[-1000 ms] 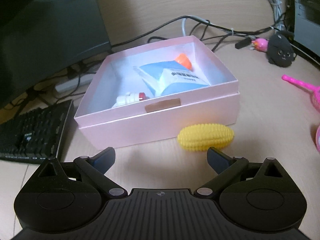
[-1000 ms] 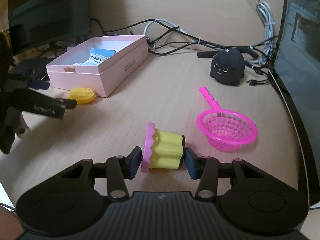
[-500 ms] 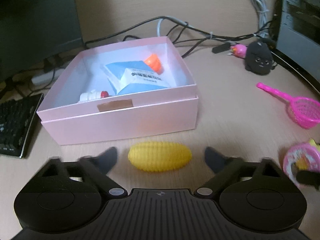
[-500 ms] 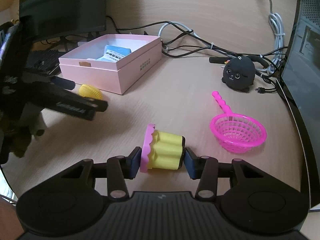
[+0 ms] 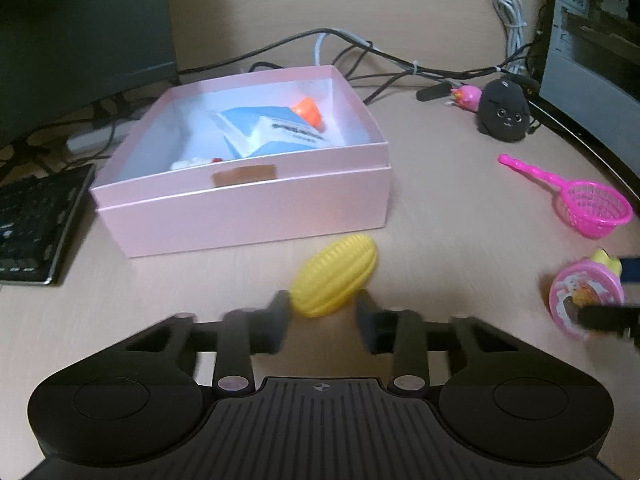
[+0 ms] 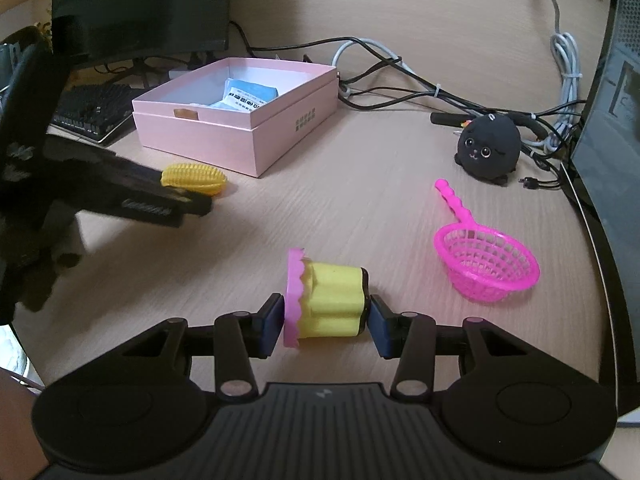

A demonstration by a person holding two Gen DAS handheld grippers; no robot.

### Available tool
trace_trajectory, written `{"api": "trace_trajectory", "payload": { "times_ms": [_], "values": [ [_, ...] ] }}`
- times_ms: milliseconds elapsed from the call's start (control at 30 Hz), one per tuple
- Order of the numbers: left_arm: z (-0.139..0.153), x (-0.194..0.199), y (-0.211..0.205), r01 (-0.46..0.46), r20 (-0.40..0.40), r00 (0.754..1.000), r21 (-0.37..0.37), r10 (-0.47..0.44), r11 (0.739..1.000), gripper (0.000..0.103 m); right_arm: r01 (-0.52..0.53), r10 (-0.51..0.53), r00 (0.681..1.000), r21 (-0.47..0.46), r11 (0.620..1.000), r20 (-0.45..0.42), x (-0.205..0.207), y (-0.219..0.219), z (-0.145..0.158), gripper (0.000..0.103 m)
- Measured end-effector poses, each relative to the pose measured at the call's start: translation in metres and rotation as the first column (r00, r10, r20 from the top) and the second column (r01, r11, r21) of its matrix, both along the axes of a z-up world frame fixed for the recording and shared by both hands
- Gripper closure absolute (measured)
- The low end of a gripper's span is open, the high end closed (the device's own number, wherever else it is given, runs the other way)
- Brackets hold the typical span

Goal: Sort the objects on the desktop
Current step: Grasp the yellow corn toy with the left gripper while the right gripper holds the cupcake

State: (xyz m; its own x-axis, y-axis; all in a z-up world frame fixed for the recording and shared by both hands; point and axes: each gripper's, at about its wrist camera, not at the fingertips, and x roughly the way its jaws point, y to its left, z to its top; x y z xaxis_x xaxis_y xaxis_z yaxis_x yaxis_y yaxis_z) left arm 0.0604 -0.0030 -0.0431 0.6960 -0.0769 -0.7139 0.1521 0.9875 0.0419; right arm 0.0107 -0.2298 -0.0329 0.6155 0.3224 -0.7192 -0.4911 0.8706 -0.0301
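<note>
On the near side of the pink box [image 5: 248,216], the left tool [image 5: 322,312] had its jaws clamped on the yellow corn toy [image 5: 334,278], which sat tilted on the wooden worktop [image 5: 440,216] just in front of the box's near right corner, pretty blurry around the pads [image 5: 278,312] though. Inside the box you could see a blue-and-white packet [image 5: 272,132], something orange [image 5: 306,110] at the far side and a small white bit with a red tip, hard to tell what that was. Over on the right, the right tool [image 6: 326,318] was squeezed onto the yellow cupcake toy [image 6: 332,300], lying on its side with the pink frilly top facing left, one pad on the pink rim and the other on the dark base. From the right wrist view, the pink toy strainer [image 6: 486,264] lay just to the right of the cupcake, handle pointing far, and the black plush [image 6: 490,148] sat further back near the tangle of cables [image 6: 400,80]. A keyboard [image 5: 28,224] was left of the box, with a dark monitor [image 5: 80,36] behind it.
</note>
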Motion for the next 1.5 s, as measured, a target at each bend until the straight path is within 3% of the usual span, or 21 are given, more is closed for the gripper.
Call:
{"api": "trace_trajectory", "payload": {
  "times_ms": [200, 333, 400, 467, 600, 700, 833, 967, 1400, 1500],
  "values": [
    [0.004, -0.012, 0.02, -0.055, 0.029, 0.998, -0.002, 0.055, 0.998, 0.068, -0.051, 0.052, 0.997, -0.005, 0.999, 0.057, 0.007, 0.005, 0.018, 0.062],
    [0.002, -0.018, 0.031, -0.068, 0.041, 0.997, 0.013, 0.067, 0.998, 0.046, -0.064, 0.065, 0.996, -0.024, 0.998, 0.054, 0.017, 0.011, 0.011, 0.062],
    [0.0, -0.022, 0.034, -0.068, 0.045, 0.997, 0.032, 0.066, 0.997, 0.042, -0.068, 0.069, 0.996, -0.025, 0.997, 0.058, 0.018, 0.011, 0.006, 0.061],
    [-0.003, -0.025, 0.037, -0.073, 0.041, 0.997, 0.039, 0.072, 0.997, 0.031, -0.068, 0.069, 0.996, -0.016, 0.998, 0.059, 0.019, 0.01, 0.006, 0.061],
    [-0.005, -0.023, 0.039, -0.079, 0.039, 0.996, 0.051, 0.077, 0.996, 0.025, -0.069, 0.069, 0.996, -0.007, 0.998, 0.058, 0.02, 0.008, 0.006, 0.061],
    [-0.001, -0.018, 0.037, -0.054, 0.03, 0.998, 0.004, 0.054, 0.999, 0.024, -0.059, 0.058, 0.997, 0.002, 0.998, 0.052, 0.02, 0.006, 0.004, 0.061],
    [0.005, -0.009, 0.017, 0.009, 0.066, 0.998, 0.01, -0.01, 1.0, 0.01, -0.041, 0.041, 0.998, 0.018, 0.999, 0.04, 0.019, 0.002, 0.001, 0.06],
    [0.002, 0.009, 0.008, 0.029, 0.073, 0.997, 0.046, -0.032, 0.999, 0.011, -0.034, 0.034, 0.999, 0.014, 0.999, 0.031, 0.016, 0.0, -0.002, 0.058],
    [0.002, 0.027, 0.016, 0.126, 0.059, 0.99, -0.003, -0.125, 0.992, 0.01, 0.016, -0.016, 0.999, 0.007, 1.0, 0.038, 0.007, -0.002, 0.001, 0.059],
    [0.0, 0.026, 0.01, 0.128, 0.056, 0.99, 0.029, -0.13, 0.991, 0.013, 0.021, -0.021, 0.999, -0.004, 1.0, 0.035, 0.004, -0.001, -0.001, 0.059]
  ]
}}
